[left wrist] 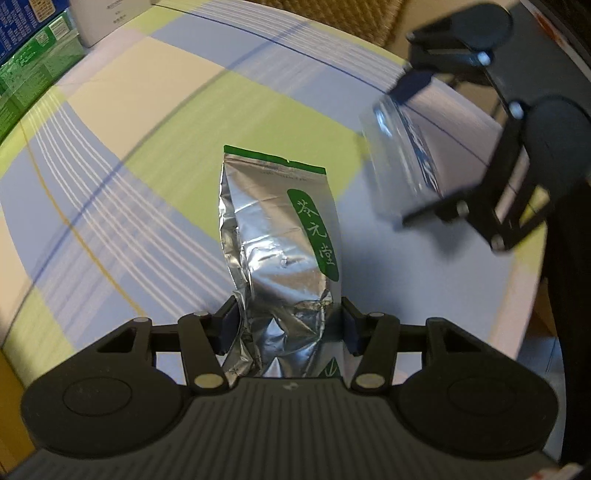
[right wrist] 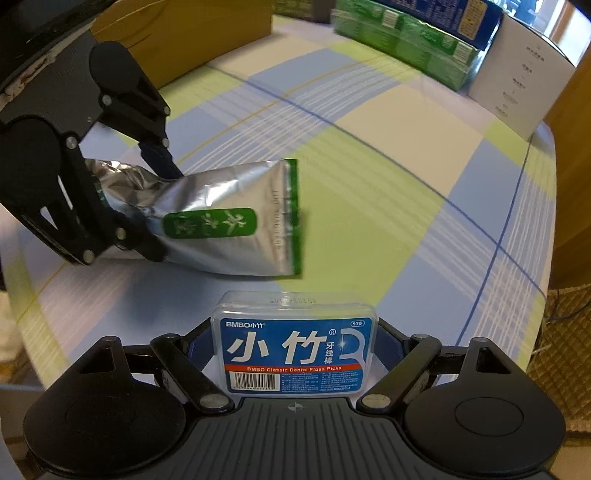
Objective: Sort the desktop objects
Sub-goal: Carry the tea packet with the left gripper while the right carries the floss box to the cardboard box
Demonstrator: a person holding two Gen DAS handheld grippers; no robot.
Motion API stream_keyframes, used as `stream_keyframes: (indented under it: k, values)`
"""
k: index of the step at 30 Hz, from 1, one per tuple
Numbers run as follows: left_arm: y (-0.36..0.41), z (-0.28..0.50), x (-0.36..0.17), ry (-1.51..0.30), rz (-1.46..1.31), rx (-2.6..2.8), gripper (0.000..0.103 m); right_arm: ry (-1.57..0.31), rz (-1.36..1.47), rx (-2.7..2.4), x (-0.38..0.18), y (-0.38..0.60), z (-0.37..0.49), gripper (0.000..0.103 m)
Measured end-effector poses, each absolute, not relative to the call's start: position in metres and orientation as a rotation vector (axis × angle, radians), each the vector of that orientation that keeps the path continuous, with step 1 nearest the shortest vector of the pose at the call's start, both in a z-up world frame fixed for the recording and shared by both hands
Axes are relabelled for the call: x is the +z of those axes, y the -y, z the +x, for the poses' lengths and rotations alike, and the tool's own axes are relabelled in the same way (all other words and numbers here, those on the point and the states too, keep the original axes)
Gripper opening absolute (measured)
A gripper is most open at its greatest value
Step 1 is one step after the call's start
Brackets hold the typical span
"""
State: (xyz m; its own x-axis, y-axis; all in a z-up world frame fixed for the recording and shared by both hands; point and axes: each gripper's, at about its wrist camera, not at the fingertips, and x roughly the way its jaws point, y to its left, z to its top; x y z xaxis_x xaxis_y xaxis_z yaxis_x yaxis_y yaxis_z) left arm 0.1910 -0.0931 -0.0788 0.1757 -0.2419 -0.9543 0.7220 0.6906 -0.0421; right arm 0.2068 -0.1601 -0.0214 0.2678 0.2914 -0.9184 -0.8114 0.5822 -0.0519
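The left gripper (left wrist: 288,325) points forward over the checked blue, green and cream tablecloth (left wrist: 166,122), its jaws closed on the lower end of one crinkled silver foil pouch with a green label and green top seam (left wrist: 280,229). The pouch sticks out ahead of the fingers; whether it touches the cloth cannot be told. In the right wrist view the same left gripper (right wrist: 147,206) comes in from the left edge with the pouch (right wrist: 229,218) lying sideways, green seam pointing toward the middle of the tablecloth.

The right gripper (right wrist: 295,354) is also levelled over the tablecloth (right wrist: 388,147), jaws clamped on both sides of one clear plastic box of dental floss picks with a blue printed label (right wrist: 295,350). From the left wrist camera this right gripper (left wrist: 417,147) appears at the right side of the cloth, the box (left wrist: 402,162) blurred between its fingers.

At the far edge of the tablecloth stands a stack of boxes: one green carton (right wrist: 406,44) and one blue carton (right wrist: 454,14) can be made out, with one white box (right wrist: 517,77) beside them. One brown cardboard box (right wrist: 184,33) sits at another far edge.
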Motion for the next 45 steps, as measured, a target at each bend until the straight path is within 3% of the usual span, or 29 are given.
stream_keyframes:
  k: [8,20,40,42,45]
  values:
    - [0.09,0.186,-0.076,-1.224,0.461,-0.701,0.067,-1.082,-0.654,0.827,-0.024,0.163,0.178,0.083]
    - [0.102,0.193,-0.094,-1.236,0.494,-0.724,0.078,-1.131,-0.662,0.85,-0.037,0.161,0.183,0.083]
    - [0.102,0.189,-0.097,-1.219,0.525,-0.735,0.078,-1.139,-0.603,0.825,-0.043,0.165,0.181,0.084]
    - [0.102,0.19,-0.097,-1.219,0.525,-0.736,0.075,-1.138,-0.592,0.818,-0.043,0.166,0.18,0.083]
    - [0.102,0.191,-0.095,-1.223,0.522,-0.738,0.061,-1.137,-0.584,0.808,-0.043,0.165,0.179,0.083]
